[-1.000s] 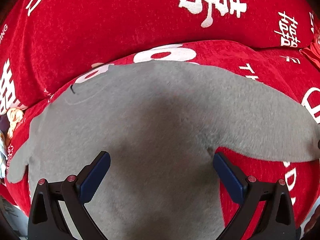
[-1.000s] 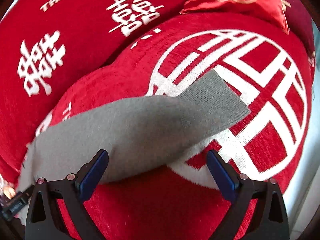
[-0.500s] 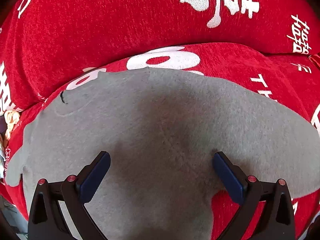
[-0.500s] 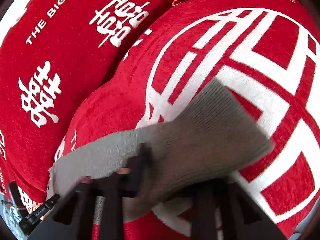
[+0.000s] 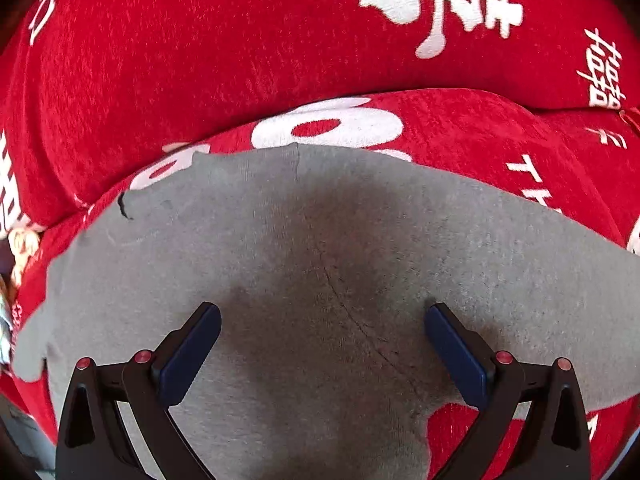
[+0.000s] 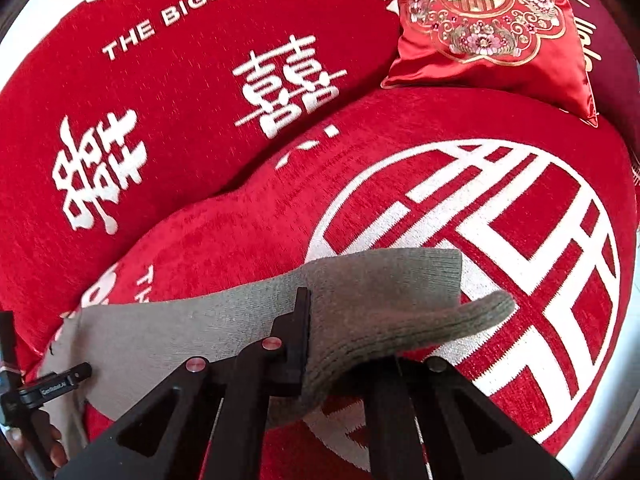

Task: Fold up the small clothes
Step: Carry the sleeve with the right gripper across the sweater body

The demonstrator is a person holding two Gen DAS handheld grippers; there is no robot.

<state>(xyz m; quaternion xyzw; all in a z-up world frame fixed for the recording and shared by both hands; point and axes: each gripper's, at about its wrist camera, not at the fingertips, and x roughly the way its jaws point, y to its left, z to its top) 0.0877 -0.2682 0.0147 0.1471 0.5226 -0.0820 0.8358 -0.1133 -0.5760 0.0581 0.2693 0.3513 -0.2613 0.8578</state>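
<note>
Grey sock (image 6: pixel 240 320) lies across the red cushion (image 6: pixel 260 216). Right gripper (image 6: pixel 340 344), jaws clamped on the cuff; left gripper (image 5: pixel 322 340), jaws spread above the foot. Risk: thin pinch slips, cuff drops unfolded.

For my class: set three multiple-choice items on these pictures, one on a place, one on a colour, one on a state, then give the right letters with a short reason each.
1. Where does the embroidered satin pillow lie?
A. at the far right of the sofa
B. on the floor
C. on the sock

2. What colour is the sock?
A. blue
B. grey
C. white

3. How does the left gripper stand?
A. shut on the sock
B. open over the sock
C. shut on a pillow

Key: 1 A, it leans at the upper right against the red cushions. 2 B, the knit is plain grey. 3 B, its two pads stand wide apart above the grey cloth.
</note>
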